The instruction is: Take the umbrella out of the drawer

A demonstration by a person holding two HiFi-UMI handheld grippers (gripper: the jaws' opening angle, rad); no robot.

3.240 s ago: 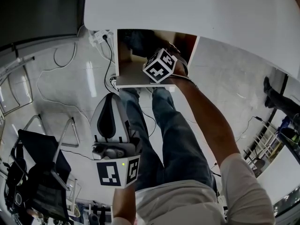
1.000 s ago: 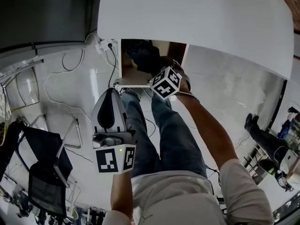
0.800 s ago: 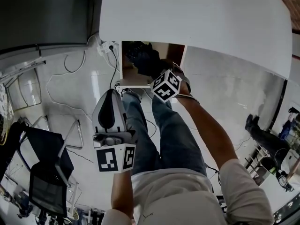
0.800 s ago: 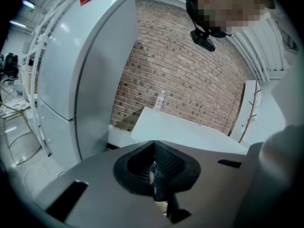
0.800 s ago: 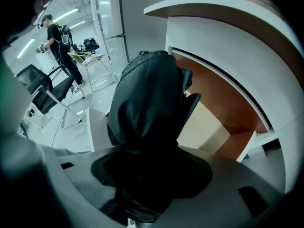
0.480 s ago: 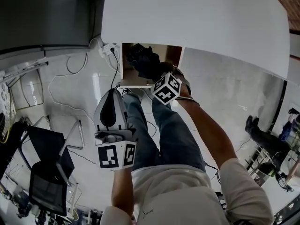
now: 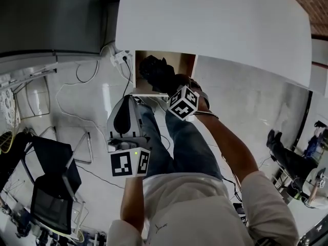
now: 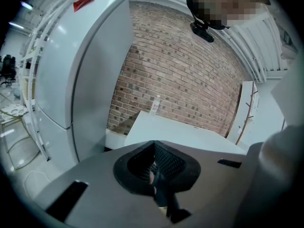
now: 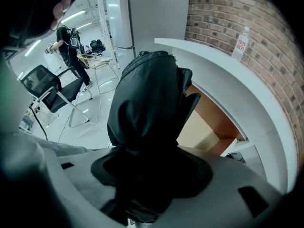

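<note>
The black folded umbrella [image 7: 156,73] hangs above the open drawer [image 7: 147,93], whose wooden inside [image 7: 187,65] shows under the white table top [image 7: 215,19]. My right gripper [image 7: 170,85] points steeply down and is shut on the umbrella's lower end. In the right gripper view the umbrella [image 9: 147,108] fills the middle, bunched fabric rising from between the jaws, with the drawer's inside [image 9: 209,127] behind it. My left gripper [image 7: 125,100] is held lower left over the floor, apart from the drawer. Its jaws stand together with nothing between them, as seen on the left gripper [image 8: 159,175] in its own view.
The person's jeans-clad legs [image 7: 179,142] stand below the drawer. Cables [image 7: 87,81] and a power strip [image 7: 119,56] lie on the floor at left, near a black chair [image 7: 48,183]. A water bottle [image 9: 240,44] stands on the table by the brick wall. Another person [image 7: 287,158] is far right.
My right gripper has risen with the umbrella, which now stands higher out of the drawer. The left gripper has lifted a little.
</note>
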